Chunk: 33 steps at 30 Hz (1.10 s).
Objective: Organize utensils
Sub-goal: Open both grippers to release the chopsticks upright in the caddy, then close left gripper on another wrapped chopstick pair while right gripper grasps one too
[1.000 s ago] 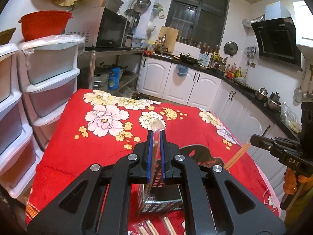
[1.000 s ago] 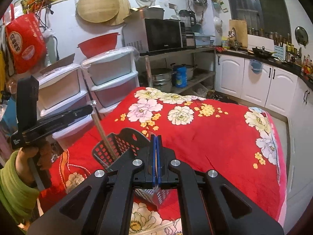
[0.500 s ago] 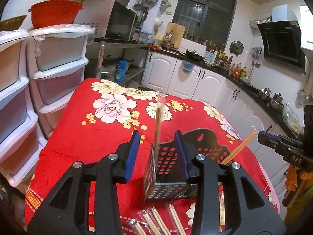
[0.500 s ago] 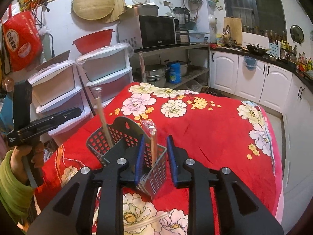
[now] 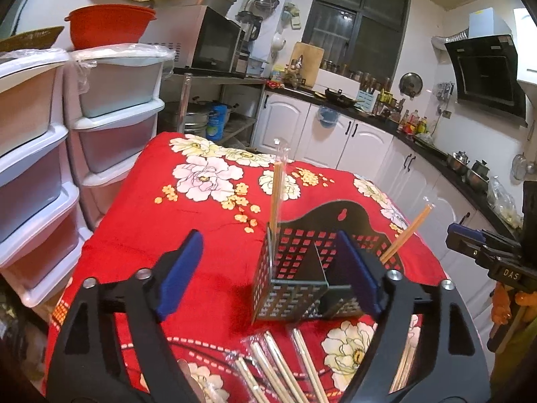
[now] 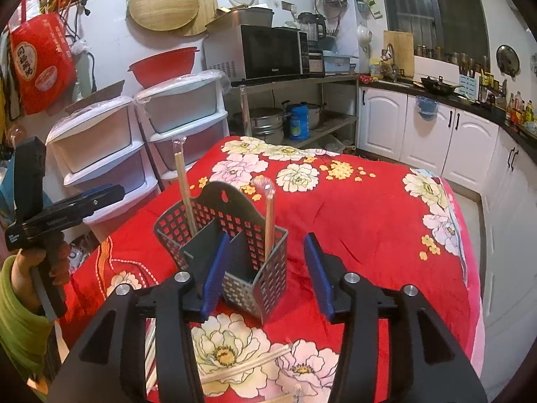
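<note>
The left tool point(image 5: 265, 268) hangs released, its blue pads point(image 5: 181, 265) spread wide with nothing between them but air and the left side of the black utensil caddy point(image 5: 295, 275) seen beyond. The right tool point(image 6: 268, 268) is released as well, its jaws parted and holding nothing; the caddy's right compartment sits in the gap in that view, though I cannot tell whether the left pad touches it.

The caddy stands upright on the desk, which is covered by a red floral cloth point(image 5: 188, 208), toward the desk's near edge. A divider splits it into compartments. One wrapped pair of chopsticks point(image 5: 277, 194) stands nearly upright in one end compartment, its clear wrapper tip poking above — a second wrapped pair point(image 5: 407, 231) leans outward from the other end (in the right wrist view these are the pairs at the caddy's right and left sides).

More wrapped chopsticks point(image 5: 278, 362) lie flat on the cloth just in front of the caddy, at the near edge, and another pair point(image 6: 248, 366) lies across a white flower there.

Off the desk's left edge stand stacked plastic drawers point(image 5: 110, 117) — a red bowl point(image 5: 110, 27) rests on top.
</note>
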Tool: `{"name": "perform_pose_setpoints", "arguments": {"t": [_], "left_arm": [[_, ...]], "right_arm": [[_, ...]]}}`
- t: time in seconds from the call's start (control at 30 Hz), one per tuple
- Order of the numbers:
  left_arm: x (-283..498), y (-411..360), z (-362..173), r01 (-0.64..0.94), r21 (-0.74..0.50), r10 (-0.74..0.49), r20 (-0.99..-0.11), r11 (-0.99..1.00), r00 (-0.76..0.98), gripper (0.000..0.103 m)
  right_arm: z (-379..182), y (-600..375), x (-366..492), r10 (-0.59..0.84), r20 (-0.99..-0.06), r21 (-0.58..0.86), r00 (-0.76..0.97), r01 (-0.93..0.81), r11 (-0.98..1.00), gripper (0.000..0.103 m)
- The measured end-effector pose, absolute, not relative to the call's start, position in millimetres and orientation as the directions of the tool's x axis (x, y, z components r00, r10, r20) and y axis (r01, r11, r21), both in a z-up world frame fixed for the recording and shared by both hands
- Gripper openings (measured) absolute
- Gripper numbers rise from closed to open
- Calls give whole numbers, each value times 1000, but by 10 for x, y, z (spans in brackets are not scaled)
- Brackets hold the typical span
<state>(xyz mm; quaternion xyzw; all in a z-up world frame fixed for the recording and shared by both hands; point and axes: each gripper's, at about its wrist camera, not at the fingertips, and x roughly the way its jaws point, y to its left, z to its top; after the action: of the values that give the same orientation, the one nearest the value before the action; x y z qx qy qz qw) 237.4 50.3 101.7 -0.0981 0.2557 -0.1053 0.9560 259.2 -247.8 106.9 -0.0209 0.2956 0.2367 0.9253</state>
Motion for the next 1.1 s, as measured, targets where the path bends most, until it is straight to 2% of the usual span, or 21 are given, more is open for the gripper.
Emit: {"name": "perform_pose_setpoints", "arguments": {"t": [0.03, 0.17, 0.23, 1.1], "left_arm": [[2344, 505, 1003, 150, -243, -252, -469, 958, 846, 80], [2243, 504, 942, 136, -222, -229, -471, 965, 852, 85], [2205, 525, 903, 125, -222, -220, -479, 967, 850, 90], [1734, 731, 222, 13, -250, -163, -589, 968, 792, 90]], "right_arm": [[1056, -2479, 2567, 423, -558, 98, 714, -450, 888, 50], [972, -2469, 2480, 416, -568, 93, 710, -447, 890, 53], [918, -2459, 2444, 419, -575, 99, 703, -448, 888, 53], [69, -2182, 2111, 450, -681, 137, 578, -502, 854, 56]]}}
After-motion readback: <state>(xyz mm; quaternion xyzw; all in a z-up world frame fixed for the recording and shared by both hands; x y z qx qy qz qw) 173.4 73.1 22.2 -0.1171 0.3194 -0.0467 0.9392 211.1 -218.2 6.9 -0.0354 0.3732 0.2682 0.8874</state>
